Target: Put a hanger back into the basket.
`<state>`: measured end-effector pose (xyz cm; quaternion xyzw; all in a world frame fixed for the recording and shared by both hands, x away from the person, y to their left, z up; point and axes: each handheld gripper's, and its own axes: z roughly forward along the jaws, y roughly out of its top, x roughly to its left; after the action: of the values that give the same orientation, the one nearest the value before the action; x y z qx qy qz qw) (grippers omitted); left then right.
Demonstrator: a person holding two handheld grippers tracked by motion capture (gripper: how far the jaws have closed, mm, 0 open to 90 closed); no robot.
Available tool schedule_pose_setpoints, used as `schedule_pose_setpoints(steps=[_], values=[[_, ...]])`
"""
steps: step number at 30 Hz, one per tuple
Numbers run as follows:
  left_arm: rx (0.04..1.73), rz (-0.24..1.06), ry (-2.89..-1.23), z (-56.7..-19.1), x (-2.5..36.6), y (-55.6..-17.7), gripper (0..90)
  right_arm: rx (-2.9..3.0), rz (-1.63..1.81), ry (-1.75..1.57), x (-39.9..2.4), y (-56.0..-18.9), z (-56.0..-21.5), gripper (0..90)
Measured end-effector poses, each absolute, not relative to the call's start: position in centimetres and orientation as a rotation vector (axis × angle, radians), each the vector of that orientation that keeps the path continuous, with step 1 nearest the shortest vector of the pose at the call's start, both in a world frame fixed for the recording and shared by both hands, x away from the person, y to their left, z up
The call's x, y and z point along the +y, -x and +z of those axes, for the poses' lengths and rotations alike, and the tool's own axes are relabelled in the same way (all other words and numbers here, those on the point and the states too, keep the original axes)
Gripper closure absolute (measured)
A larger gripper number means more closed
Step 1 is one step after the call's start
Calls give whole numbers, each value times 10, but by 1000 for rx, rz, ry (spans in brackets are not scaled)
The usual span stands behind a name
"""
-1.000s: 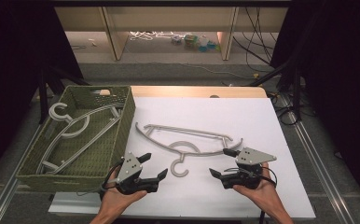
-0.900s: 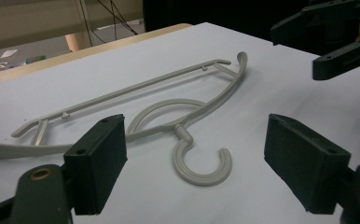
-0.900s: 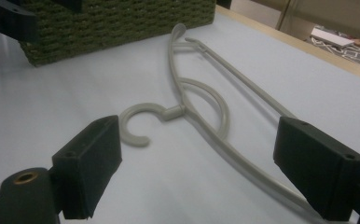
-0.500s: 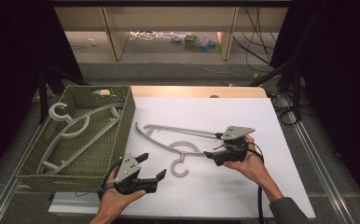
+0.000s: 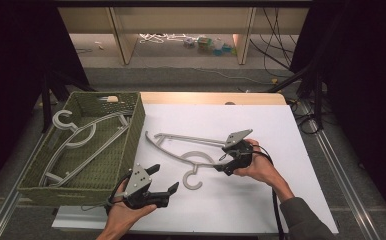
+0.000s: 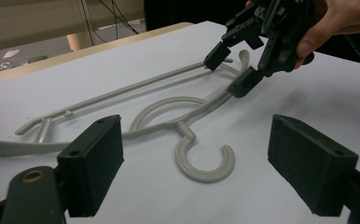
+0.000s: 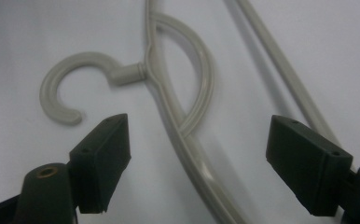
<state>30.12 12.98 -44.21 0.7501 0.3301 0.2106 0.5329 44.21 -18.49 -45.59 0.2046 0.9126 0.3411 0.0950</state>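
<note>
— Two grippers: how do their jaws stand?
— Left gripper gapes, idle. Right gripper has just been narrowing, jaws apart astride the grey hanger lying on the white table.

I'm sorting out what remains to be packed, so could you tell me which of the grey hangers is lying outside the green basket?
The hanger flat on the white table, with the right gripper open over its arm. The other hanger lies inside the green basket.

A smooth matt grey plastic hanger lies on white matt board beside a rough woven green basket
</note>
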Motion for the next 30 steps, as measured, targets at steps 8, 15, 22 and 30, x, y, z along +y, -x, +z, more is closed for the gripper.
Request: schedule_pose_setpoints(steps=[8, 15, 22, 30], values=[[785, 505, -1789, -442, 129, -301, 185, 2808, 881, -535, -176, -445, -462, 358], [791, 500, -1794, -442, 129, -300, 186, 2863, 795, -502, -171, -449, -465, 443], [793, 494, -1789, -442, 128, -300, 189, 2917, 723, -507, -167, -451, -469, 514], [779, 499, -1802, -442, 128, -301, 191, 2940, 686, -521, -165, -456, -466, 606]])
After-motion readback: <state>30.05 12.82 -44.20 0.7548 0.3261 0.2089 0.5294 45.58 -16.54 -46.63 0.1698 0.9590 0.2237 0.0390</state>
